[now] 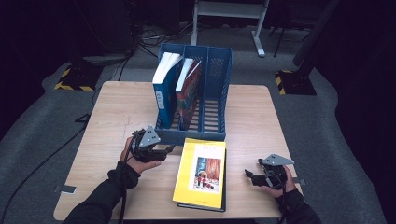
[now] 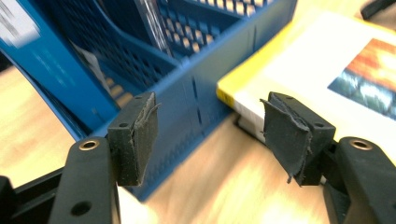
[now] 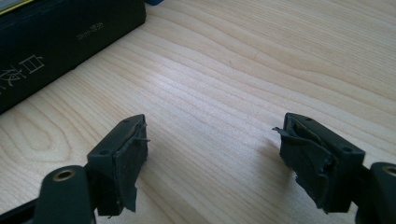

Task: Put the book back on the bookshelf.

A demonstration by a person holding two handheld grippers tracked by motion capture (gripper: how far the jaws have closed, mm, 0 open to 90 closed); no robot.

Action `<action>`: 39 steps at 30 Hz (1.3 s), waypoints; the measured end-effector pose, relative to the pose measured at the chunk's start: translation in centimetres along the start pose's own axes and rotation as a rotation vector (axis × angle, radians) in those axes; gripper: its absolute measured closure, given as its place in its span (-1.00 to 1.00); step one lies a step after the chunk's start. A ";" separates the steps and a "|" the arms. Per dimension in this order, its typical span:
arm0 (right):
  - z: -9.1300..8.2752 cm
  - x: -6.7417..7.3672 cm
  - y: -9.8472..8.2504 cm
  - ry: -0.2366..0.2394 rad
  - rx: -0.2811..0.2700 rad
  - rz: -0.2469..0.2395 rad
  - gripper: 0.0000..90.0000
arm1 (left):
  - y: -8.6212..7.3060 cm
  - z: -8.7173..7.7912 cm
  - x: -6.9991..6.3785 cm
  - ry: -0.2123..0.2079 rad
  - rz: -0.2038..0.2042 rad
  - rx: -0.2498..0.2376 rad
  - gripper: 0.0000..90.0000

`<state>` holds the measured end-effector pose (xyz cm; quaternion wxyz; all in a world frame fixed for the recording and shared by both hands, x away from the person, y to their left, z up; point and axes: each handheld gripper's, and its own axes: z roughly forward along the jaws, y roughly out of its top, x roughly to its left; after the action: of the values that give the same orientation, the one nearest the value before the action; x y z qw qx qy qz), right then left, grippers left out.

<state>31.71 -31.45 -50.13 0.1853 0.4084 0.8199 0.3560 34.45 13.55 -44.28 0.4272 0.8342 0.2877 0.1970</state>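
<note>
Down at the lower middle of the high view lies the yellow book (image 1: pixel 201 173), flat on the wooden tabletop (image 1: pixel 116 107), its top edge right up against the front wall of the blue file rack (image 1: pixel 215 79). Under it sits a second, dark book (image 1: pixel 223 198), showing along the right side and the bottom edge.

The left gripper (image 1: pixel 169 150) sits left of centre, just beside the yellow book's upper left corner and close to the rack's front wall. In the left gripper view its jaws stand apart with nothing between them; the left gripper (image 2: pixel 208 137) looks straight at the rack's front corner (image 2: pixel 201 93) and at the corner of the yellow book (image 2: pixel 308 60) at the right of that frame.

Over at the lower right of the high view, the right gripper (image 1: pixel 249 176) rests low by the tabletop, pointing toward the books and a little apart from them. Jaws apart here too: in the right gripper view the right gripper (image 3: pixel 212 154) has only bare wood (image 3: pixel 261 65) between its pads, and the dark book's spine (image 3: pixel 65 42) with pale lettering sits in the upper left of the frame.

Up in the rack, a blue book (image 1: pixel 163 88) stands in the left compartment, a red-covered one (image 1: pixel 189 91) in the middle.
</note>
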 end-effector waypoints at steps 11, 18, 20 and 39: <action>-0.1 0.0 0.0 0.007 0.002 -0.005 -0.50 | -3.4 0.0 -1.1 -0.086 0.079 0.114 -0.21; -0.4 0.6 0.4 0.052 0.010 -0.036 -0.50 | -5.2 0.0 -2.5 -0.104 0.120 0.191 -0.23; -0.8 0.9 0.8 0.069 -0.004 -0.037 -0.50 | -5.5 -0.2 -2.9 -0.112 0.120 0.198 -0.24; -3.8 7.8 5.2 0.294 -0.056 -0.163 -0.46 | -7.3 0.1 -3.2 -0.236 0.051 0.185 -0.42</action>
<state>27.63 -24.71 -43.82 0.1029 0.2786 0.8584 0.4182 29.85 14.84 -50.67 0.3743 0.8943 0.2314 0.0811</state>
